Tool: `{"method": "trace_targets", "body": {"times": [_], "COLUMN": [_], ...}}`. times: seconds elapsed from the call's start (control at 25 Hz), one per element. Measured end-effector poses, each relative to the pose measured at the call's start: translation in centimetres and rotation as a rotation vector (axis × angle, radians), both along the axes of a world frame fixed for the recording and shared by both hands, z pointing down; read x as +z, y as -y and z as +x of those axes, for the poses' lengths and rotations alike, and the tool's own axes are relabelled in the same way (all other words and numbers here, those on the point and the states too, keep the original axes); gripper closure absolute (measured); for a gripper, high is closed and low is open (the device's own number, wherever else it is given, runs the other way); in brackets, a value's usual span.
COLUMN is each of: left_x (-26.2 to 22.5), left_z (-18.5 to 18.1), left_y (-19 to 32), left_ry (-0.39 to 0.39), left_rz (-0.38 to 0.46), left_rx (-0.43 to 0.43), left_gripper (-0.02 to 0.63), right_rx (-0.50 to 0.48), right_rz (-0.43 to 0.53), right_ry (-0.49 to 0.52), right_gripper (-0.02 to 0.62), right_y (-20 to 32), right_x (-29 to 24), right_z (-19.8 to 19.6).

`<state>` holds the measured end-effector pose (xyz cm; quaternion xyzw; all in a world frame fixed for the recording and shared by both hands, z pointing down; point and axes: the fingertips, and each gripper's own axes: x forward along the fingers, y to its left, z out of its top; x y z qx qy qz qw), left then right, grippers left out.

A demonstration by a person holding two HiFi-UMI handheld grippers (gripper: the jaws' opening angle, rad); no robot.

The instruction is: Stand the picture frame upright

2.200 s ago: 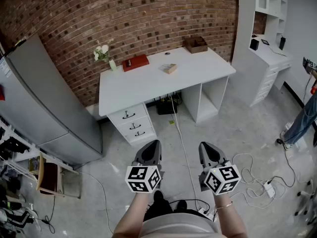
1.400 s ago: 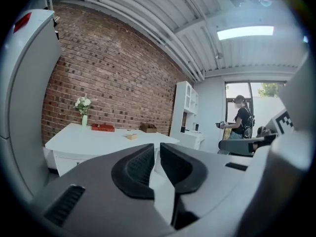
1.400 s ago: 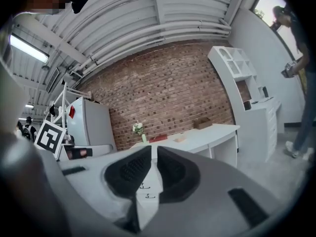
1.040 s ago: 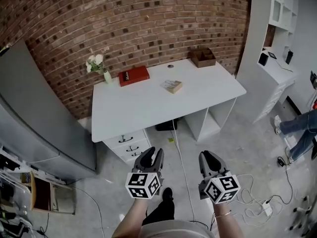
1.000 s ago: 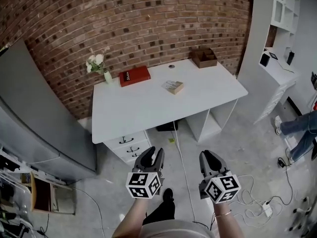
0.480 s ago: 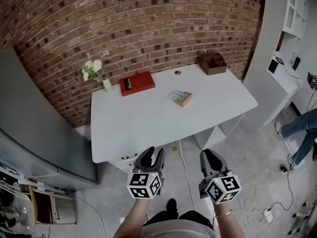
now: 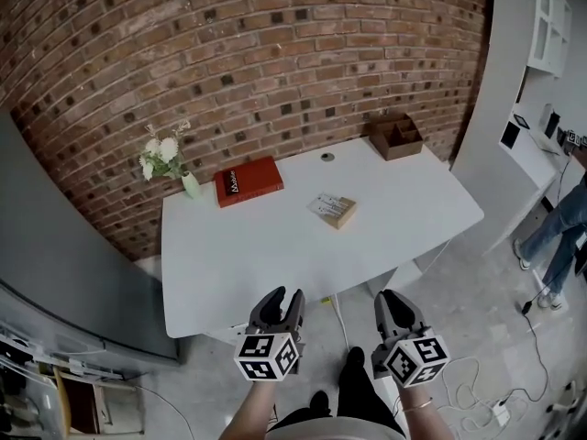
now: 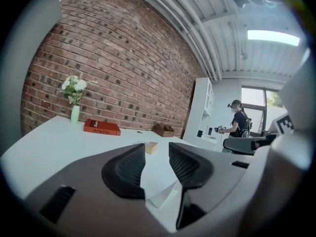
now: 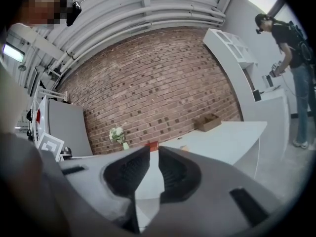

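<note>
The picture frame (image 7: 334, 210) lies flat on the white desk (image 7: 248, 264), a little right of its middle and well apart from everything else on it. Behind it to the left lies a red book (image 7: 249, 181), with a small vase of white flowers (image 7: 190, 183) just beyond that. A brown wooden tray (image 7: 396, 137) sits at the desk's far right corner, against the brick wall (image 7: 238, 53).

Both grippers hang side by side over the desk's near edge, well short of the frame, pointing forward and only slightly down, the forearms running straight back to the body. The left gripper (image 7: 281, 298) has just been opening its jaws; they stand spread with nothing between them. The right gripper (image 7: 393, 302) keeps only a slim gap between its jaws, also empty. A person (image 7: 564, 236) stands on the floor far to the right
</note>
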<state>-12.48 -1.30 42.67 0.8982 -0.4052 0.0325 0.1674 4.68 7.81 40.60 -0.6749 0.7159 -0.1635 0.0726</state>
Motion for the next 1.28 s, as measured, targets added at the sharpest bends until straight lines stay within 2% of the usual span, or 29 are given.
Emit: {"method": "trace_targets", "body": {"times": [0.32,0.64,0.92,1.28], "left_x": [0.5,1.6,2.8,5.5], "left_z": [3.6,7.6,9.8,11.4], "left_y": [6.7,11.2,13.8,18.3], "left_ry": [0.005,0.008,0.032,0.044], "left_rz": [-0.027,-0.072,-0.099,-0.175], "left_rx": [-0.075,-0.161,-0.206,-0.198], "left_gripper": [0.462,0.463,0.463,0.463], "right_rx": [-0.084,-0.175,-0.252,-0.269], "right_rz": [0.014,-0.002,-0.025,-0.077], "right_ry": [-0.007,-0.013,-0.004,-0.028], "right_gripper": [0.557,0.557,0.557,0.556], "right_y": [8.2,14.2,17.9,21.9], "right_x": [-0.6,0.0,1.6,3.4], "right_z": [4.2,8.3,9.2,10.1]}}
